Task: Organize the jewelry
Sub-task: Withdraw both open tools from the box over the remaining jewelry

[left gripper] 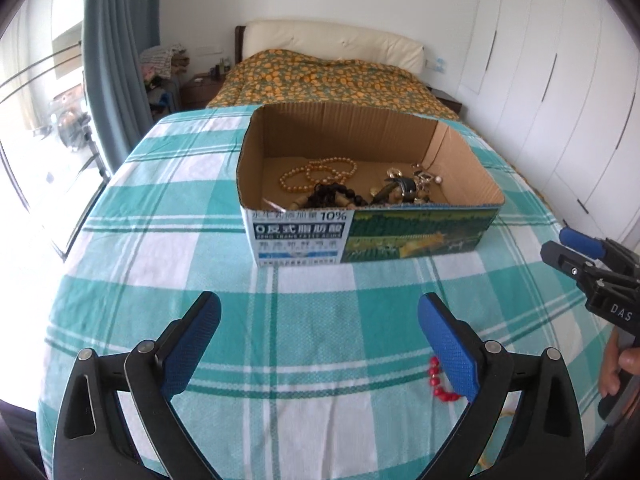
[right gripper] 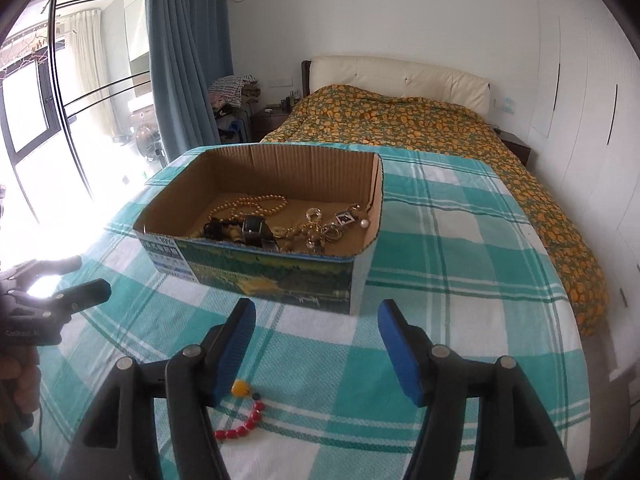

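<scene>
An open cardboard box [left gripper: 400, 236] stands on the checked teal cloth and holds jewelry: a pearl necklace [left gripper: 320, 172], dark beads [left gripper: 340, 196] and metal pieces [left gripper: 420, 180]. The box also shows in the right wrist view [right gripper: 280, 280], with pearls [right gripper: 256, 204] and a watch [right gripper: 256, 228] inside. A red bead bracelet [right gripper: 244, 424] with a yellow bead [right gripper: 240, 388] lies on the cloth in front of the box, partly hidden behind fingers in both views [left gripper: 438, 384]. My left gripper [left gripper: 320, 340] is open and empty just left of it. My right gripper [right gripper: 316, 344] is open and empty above it.
The table's teal checked cloth [left gripper: 160, 240] covers all the surface. A bed with an orange patterned cover [right gripper: 420, 120] lies behind the table. White wardrobes [left gripper: 560, 80] stand at the right, blue curtains [right gripper: 188, 60] and a window at the left.
</scene>
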A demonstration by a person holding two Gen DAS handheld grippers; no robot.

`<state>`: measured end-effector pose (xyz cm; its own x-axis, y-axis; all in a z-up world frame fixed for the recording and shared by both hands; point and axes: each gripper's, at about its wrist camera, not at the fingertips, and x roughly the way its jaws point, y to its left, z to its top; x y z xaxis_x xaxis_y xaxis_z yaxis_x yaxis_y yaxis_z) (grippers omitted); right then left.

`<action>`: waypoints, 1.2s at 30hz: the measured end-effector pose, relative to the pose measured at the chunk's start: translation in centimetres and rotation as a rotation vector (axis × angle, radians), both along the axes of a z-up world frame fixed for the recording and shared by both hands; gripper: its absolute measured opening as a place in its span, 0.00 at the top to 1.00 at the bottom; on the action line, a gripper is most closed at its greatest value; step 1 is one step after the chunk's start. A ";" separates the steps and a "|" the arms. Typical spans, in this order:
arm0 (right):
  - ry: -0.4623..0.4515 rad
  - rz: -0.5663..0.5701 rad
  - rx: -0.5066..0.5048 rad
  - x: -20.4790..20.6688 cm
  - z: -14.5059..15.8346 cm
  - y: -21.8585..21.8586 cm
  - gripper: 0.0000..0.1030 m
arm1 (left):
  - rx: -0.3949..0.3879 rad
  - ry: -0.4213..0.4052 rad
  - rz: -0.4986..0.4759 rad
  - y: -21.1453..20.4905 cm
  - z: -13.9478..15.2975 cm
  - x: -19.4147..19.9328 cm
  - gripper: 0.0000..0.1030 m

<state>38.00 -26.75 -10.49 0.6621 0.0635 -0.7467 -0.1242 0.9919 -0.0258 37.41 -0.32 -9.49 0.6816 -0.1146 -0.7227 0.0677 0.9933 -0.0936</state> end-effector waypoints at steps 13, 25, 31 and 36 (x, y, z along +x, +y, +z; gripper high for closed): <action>0.030 -0.221 -0.022 -10.3 -4.4 -5.5 0.37 | 0.026 0.046 -0.013 -0.6 -4.2 -6.4 0.04; 0.043 -0.238 0.007 -16.5 -5.9 -4.8 0.37 | 0.001 0.100 -0.023 -1.3 -7.9 -9.1 0.04; 0.052 -0.146 0.064 -16.9 -5.9 -2.5 0.37 | 0.003 0.111 -0.023 -1.4 -8.6 -8.9 0.04; 0.056 -0.092 0.097 -16.4 -6.1 -1.1 0.37 | -0.021 0.105 -0.053 -1.6 -8.5 -8.4 0.04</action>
